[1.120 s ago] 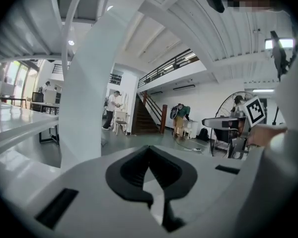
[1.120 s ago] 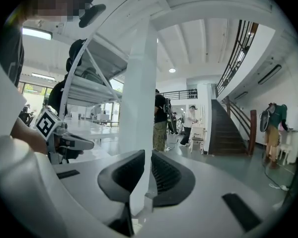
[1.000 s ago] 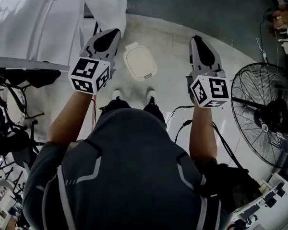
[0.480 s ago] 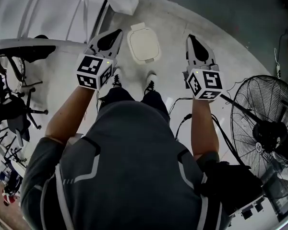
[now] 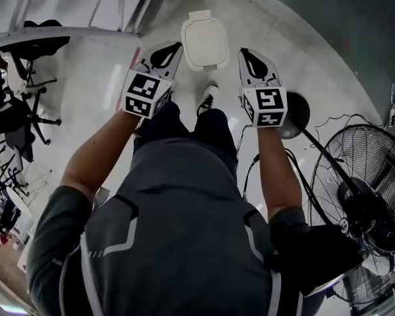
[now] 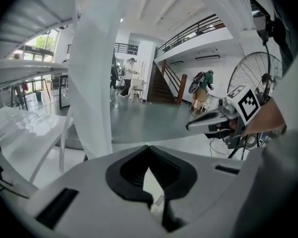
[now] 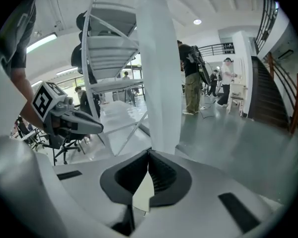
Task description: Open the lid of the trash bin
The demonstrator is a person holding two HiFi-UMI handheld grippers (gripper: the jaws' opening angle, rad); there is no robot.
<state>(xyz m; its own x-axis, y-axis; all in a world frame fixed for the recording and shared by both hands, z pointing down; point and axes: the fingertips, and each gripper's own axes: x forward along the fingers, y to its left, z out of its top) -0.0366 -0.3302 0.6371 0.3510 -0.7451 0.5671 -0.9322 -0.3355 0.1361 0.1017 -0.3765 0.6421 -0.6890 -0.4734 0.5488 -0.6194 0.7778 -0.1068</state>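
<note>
The trash bin (image 5: 204,41) stands on the pale floor just ahead of the person's shoes, its cream lid down. My left gripper (image 5: 176,45) points at the bin's left side and my right gripper (image 5: 244,51) at its right side, so the bin lies between the two tips. Both hang above the floor, apart from the lid. In the left gripper view the left gripper (image 6: 148,147) has its jaws meeting at the tip with nothing held. The right gripper (image 7: 149,151) looks the same in its own view. A cream patch (image 7: 143,192) shows under those jaws.
A big standing fan (image 5: 368,203) with a round black base (image 5: 295,114) and cables is on the right. Office chairs (image 5: 16,114) stand at left. A white column (image 7: 161,68) and stair frame rise behind the bin. People stand far off in the hall.
Both grippers have drawn closer together and now flank the bin. The bin has shifted up in the head view. The fan has slid toward the lower right.
</note>
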